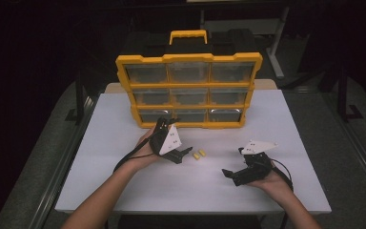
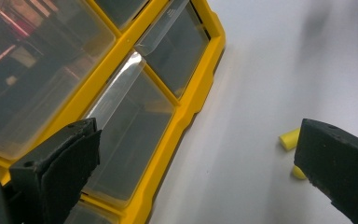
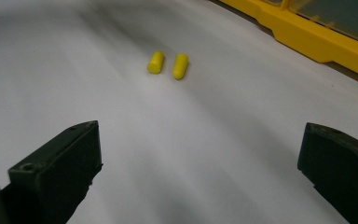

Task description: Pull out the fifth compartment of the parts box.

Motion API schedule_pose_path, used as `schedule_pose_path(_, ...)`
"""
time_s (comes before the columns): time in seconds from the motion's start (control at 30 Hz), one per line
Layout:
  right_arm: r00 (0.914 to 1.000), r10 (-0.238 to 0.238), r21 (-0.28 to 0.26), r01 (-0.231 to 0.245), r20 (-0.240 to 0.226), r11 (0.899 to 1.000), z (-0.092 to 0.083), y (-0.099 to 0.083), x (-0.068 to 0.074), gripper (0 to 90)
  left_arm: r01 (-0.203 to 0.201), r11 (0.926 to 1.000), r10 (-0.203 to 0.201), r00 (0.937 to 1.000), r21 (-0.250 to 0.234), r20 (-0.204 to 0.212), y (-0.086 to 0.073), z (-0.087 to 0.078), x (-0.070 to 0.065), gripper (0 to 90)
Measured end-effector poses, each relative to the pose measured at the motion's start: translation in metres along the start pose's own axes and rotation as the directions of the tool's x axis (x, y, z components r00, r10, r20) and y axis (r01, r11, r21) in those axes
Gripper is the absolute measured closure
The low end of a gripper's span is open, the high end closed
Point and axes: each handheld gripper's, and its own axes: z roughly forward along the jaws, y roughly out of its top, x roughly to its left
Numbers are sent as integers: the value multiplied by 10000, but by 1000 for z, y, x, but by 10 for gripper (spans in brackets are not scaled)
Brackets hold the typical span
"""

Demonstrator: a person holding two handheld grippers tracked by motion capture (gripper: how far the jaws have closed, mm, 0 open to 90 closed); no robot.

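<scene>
Both grippers, left [image 1: 183, 153] and right [image 1: 232, 173], gape wide, empty, flanking two yellow earplugs [image 1: 198, 155] before the drawer organizer [image 1: 189, 90].

Left gripper [image 1: 177, 153]: black body, pale three-cornered plate on top with small dark marks, black cable trailing along bare forearm. Right gripper [image 1: 233, 173]: same build. Jaws blocky, matte black, screw hole near each tip.
</scene>
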Motion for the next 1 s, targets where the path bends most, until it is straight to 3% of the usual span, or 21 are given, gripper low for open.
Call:
schedule_pose_path(0.67,10000,-15,6,15,-15,10000,0,0,0,0,-1010,9946,1021,9936,257,-482,1,-1,-4,0)
schedule_pose_path(0.93,10000,-6,6,6,-16,10000,0,0,0,0,-1144,9932,1155,9917,225,-567,2,-1,-5,0)
schedule_pose_path(0.97,10000,-6,6,6,-16,10000,0,0,0,0,-1420,9894,1439,9870,307,-719,2,-1,-5,0)
schedule_pose_path(1.0,10000,-2,0,2,-7,10000,0,0,0,0,-1469,9887,1487,9861,296,-742,2,-1,-5,0)
